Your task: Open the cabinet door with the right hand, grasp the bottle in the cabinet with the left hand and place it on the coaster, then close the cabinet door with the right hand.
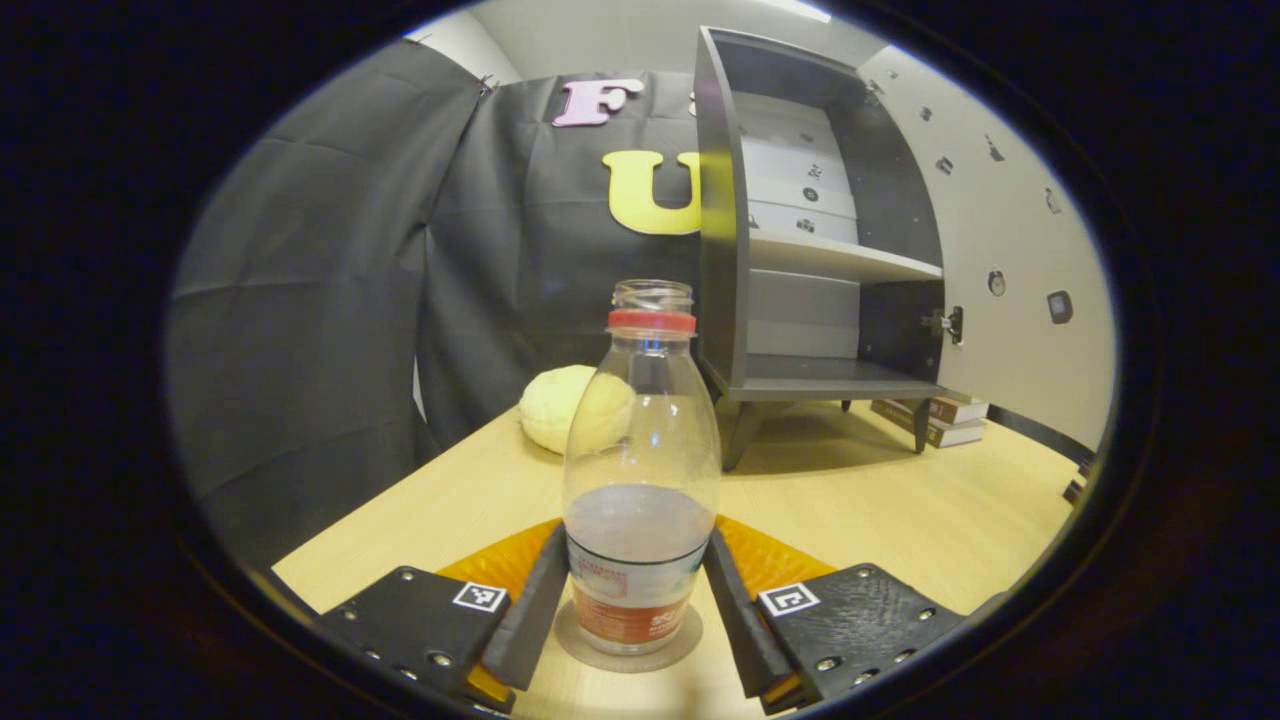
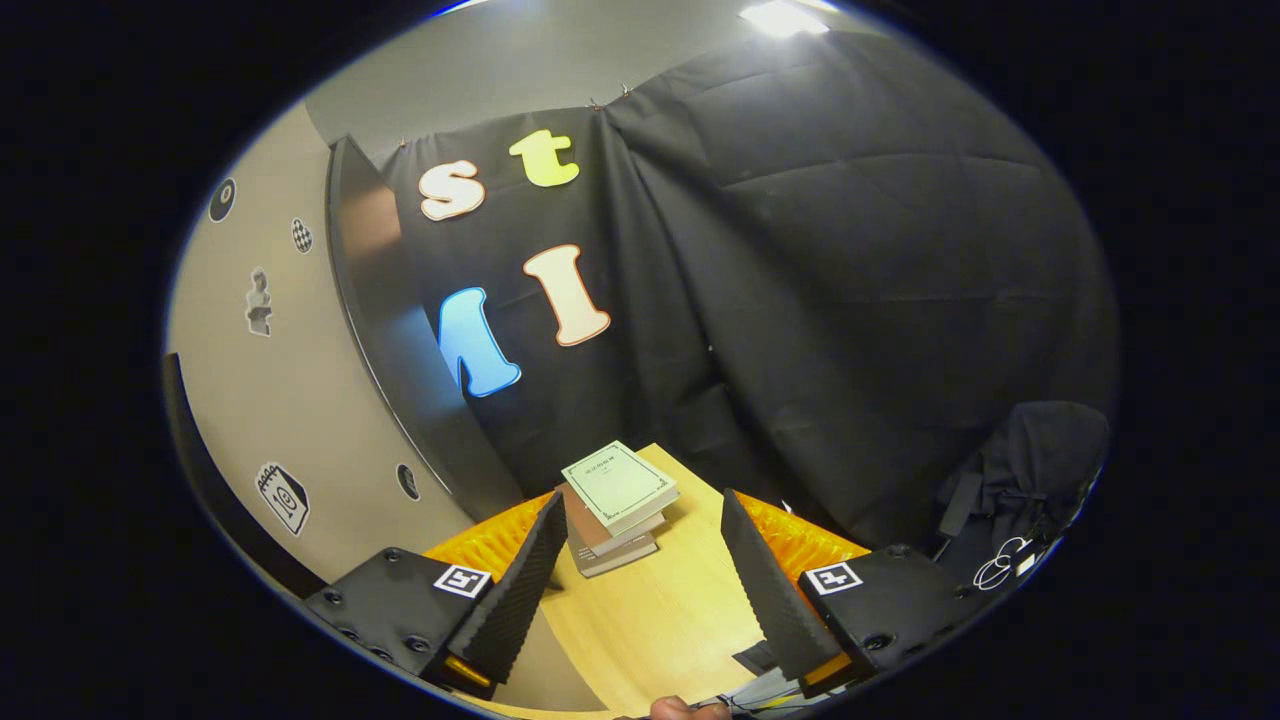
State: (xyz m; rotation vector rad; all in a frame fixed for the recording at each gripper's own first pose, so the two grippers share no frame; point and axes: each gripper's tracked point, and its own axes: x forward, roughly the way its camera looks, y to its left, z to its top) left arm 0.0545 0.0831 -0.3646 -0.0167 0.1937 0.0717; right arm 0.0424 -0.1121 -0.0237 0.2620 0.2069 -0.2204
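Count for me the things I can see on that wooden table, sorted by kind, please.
Cabinet: 1, door open
Bottle: 1, standing on the coaster
Coaster: 1
Pale yellow round lump: 1
Books: 3, stacked beside the cabinet
Total: 7

The left hand-held gripper has a finger on each side of the bottle; contact is unclear.
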